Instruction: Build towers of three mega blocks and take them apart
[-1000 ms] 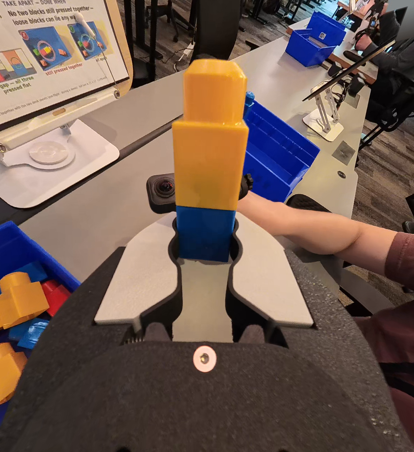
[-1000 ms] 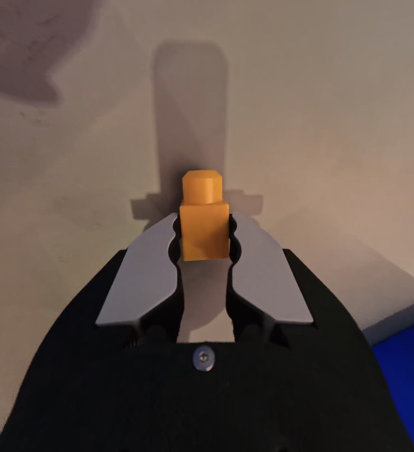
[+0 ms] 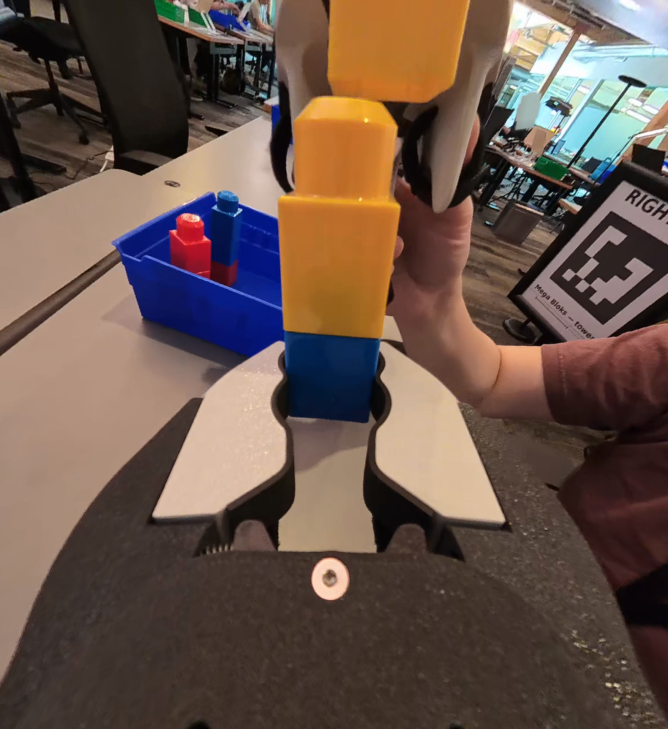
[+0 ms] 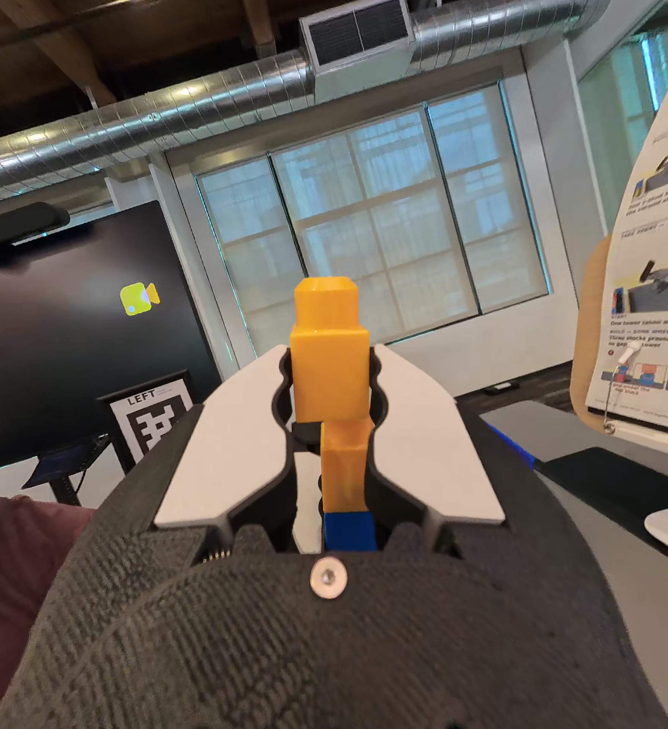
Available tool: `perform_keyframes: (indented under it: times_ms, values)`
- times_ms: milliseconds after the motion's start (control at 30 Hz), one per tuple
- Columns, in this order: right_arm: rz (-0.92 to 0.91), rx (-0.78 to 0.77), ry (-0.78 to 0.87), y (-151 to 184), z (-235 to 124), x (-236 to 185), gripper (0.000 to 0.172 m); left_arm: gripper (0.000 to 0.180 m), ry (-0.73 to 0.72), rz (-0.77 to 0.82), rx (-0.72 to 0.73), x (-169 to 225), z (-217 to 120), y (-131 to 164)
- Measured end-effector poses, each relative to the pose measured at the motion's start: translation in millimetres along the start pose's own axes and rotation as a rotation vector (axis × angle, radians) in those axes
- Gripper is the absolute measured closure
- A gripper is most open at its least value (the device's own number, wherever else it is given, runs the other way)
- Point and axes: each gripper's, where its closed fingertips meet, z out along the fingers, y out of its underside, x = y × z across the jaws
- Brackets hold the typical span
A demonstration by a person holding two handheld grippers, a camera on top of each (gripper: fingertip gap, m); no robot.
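A half-built tower stands upright in the middle of the left wrist view: a blue block [image 3: 330,374] at the bottom with a yellow block [image 3: 336,260] pressed onto it, the yellow block's stud [image 3: 344,146] bare and pointing up. The left gripper [image 3: 330,378] is clamped on the blue block, both dark pads pressing its sides, so it holds the tower by its base just over the grey table [image 3: 68,394]. Directly above, a second yellow block [image 3: 393,47] hangs with its underside just over the bare stud, seemingly a little off to the right. The right gripper [image 4: 330,378] grips that block by its two sides, pads against it; in the right wrist view the tower shows below and behind this block, between the fingers. The step in hand looks like seating the third block. To do it well, the upper block's hollow should be centred over the stud and kept level, then pushed straight down along the tower's axis while the left gripper braces the base; a tilted or offset push would likely jam an edge or twist the tower in the pads. Pressing should go on until no gap shows between the two yellow blocks. Farther out, a blue bin [image 3: 206,292] on the table behind the tower holds two standing stacks of red and blue blocks [image 3: 206,252], and a person's hand [image 3: 438,252] carrying the right gripper reaches in from the right.
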Motion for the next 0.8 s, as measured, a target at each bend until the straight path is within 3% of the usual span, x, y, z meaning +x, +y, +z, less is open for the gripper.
perform_keyframes:
  times_ms: [167, 533, 800]
  values:
    - [-0.012, -0.069, 0.063, 20.8, 8.5, 10.1, 0.135, 0.143, -0.022, 0.024, -0.007, 0.1, 3.3, 1.1]
    - [-0.053, -0.166, 0.035, 34.9, 9.1, 6.9, 0.134, 0.143, 0.012, 0.008, -0.068, 3.5, -5.8, 5.8]
    - [-0.073, -0.425, -0.055, 54.4, -1.6, -8.5, 0.134, 0.143, 0.061, 0.063, -0.185, 14.8, -11.2, 18.8]
